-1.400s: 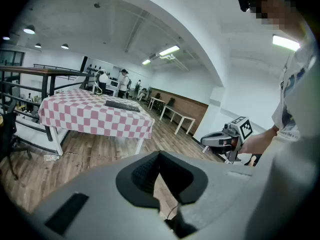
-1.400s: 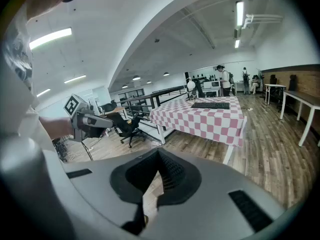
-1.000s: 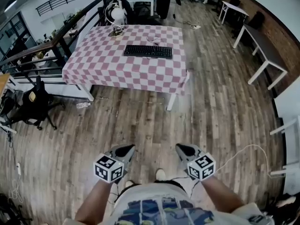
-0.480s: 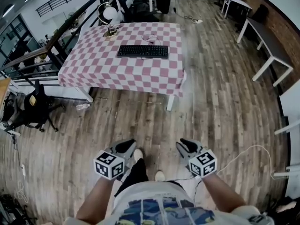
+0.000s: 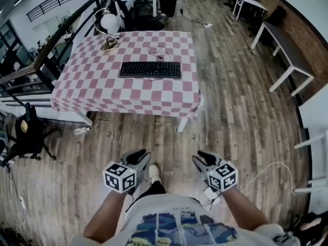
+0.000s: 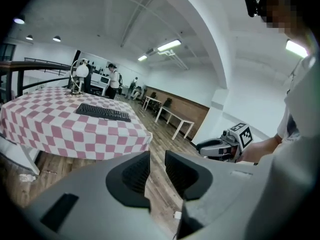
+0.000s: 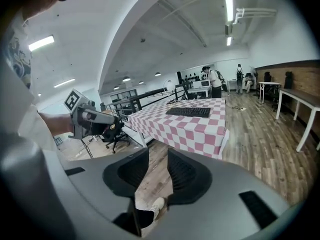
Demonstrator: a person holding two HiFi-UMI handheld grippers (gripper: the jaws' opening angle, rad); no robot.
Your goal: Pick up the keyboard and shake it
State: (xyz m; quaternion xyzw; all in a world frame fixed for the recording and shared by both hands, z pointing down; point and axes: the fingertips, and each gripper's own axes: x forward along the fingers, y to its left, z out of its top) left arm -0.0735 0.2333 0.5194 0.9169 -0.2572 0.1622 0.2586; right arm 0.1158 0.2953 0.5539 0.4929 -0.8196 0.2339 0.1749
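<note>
keyboard (image 5: pixel 150 69) lies flat, keys up, mid-worktop (image 5: pixel 97 94), a bit toward the far right. Long axis runs left-right in the head view, parallel to the near edge. Its cable (image 5: pixel 156 50) leaves the far edge, so the back points away from the person. Risks: the cable looks loosely coiled behind it, so a lift or a hard shake could pull it taut and drag whatever it's plugged into; where it ends I can't tell. A pinch at one end only would probably let the long body sag or twist out. Going in low at the edge could catch the checked cloth too. left tool (image 5: pixel 136 159) and right tool (image 5: pixel 205 159) are both at waist height over the floor, well apart from the worktop, jaws opening, gap narrow, nothing between them.
</note>
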